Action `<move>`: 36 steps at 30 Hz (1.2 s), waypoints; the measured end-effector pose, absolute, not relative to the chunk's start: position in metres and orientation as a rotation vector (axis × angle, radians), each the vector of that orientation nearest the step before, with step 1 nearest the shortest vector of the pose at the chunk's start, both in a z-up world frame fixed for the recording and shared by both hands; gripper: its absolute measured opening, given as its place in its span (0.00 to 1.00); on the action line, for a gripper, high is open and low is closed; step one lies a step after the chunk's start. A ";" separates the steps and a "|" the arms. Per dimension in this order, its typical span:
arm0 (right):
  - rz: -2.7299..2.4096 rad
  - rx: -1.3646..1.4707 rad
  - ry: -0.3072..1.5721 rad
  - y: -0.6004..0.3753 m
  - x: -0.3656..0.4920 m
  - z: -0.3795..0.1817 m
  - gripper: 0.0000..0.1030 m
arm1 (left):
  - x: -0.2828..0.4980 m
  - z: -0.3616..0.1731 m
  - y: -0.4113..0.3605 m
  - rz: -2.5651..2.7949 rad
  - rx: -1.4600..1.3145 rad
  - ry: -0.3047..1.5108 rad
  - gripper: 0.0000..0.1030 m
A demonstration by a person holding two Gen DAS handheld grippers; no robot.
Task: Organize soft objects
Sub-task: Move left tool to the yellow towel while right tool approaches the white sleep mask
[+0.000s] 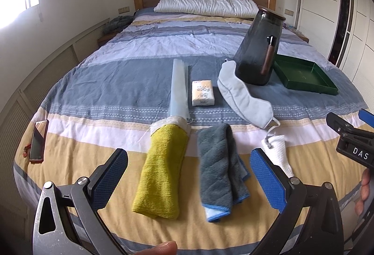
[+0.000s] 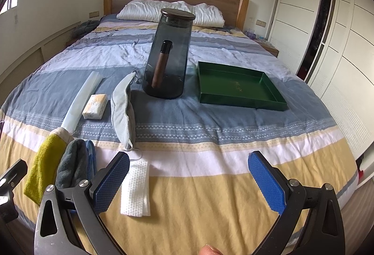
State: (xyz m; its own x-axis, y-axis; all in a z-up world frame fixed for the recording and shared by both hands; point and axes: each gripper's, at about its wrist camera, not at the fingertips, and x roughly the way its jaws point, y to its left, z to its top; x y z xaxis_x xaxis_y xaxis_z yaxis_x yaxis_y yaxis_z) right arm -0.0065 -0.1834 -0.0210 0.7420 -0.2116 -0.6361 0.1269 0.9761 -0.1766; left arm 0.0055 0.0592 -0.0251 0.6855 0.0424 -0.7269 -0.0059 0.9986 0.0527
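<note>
Both held low over the foot of the striped bedspread (image 2: 210, 119), nothing between the pads. Left gripper (image 1: 188, 179) spread wide, blue pads apart, hovering above two rolled cloths. Right gripper (image 2: 189, 181) equally spread, empty — its black tip visible at the right edge of the left wrist view.

Straight ahead of the left gripper, between its fingers: one mustard-yellow towel (image 1: 161, 170), rolled, and just beside it on the right one grey microfibre cloth (image 1: 219, 161) with blue trim, folded. Beyond the yellow towel, touching its far end: one pale blue folded strip (image 1: 179, 89) running away up the bed. Right of that strip, a single tissue pack (image 1: 203, 93).

By the right gripper's left finger: one white waffle-textured wipe (image 2: 136, 189), flat on the yellow stripe. Farther ahead, one grey eye mask (image 2: 122, 105), its cord trailing toward the wipe.

Well ahead of the right gripper: one smoky glass pitcher (image 2: 169, 56) with a wooden handle, leaning slightly, and to its right one green tray (image 2: 240, 100), nothing in it.

Far left of the left gripper, one phone (image 1: 38, 141) near the bed's edge. At the headboard, one white pillow (image 1: 205, 4).

Seven soft items counted — none in the tray.
</note>
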 end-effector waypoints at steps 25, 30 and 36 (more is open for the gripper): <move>-0.038 -0.241 0.757 -0.135 0.095 -0.053 1.00 | 0.100 -0.034 0.103 0.047 0.006 0.946 0.99; -0.010 -0.258 0.776 -0.130 0.116 -0.063 1.00 | 0.104 -0.042 0.107 0.050 -0.005 0.961 0.99; 0.037 -0.252 0.809 -0.128 0.145 -0.075 1.00 | 0.099 -0.057 0.109 0.053 0.004 0.989 0.99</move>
State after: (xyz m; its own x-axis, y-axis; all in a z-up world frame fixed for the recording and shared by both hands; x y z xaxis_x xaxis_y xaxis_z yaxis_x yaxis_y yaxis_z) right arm 0.1446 -0.1282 -0.0745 0.6912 -0.0628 -0.7200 -0.1290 0.9695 -0.2085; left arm 0.0994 0.1087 -0.0566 0.5482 0.0466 -0.8350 -0.0428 0.9987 0.0276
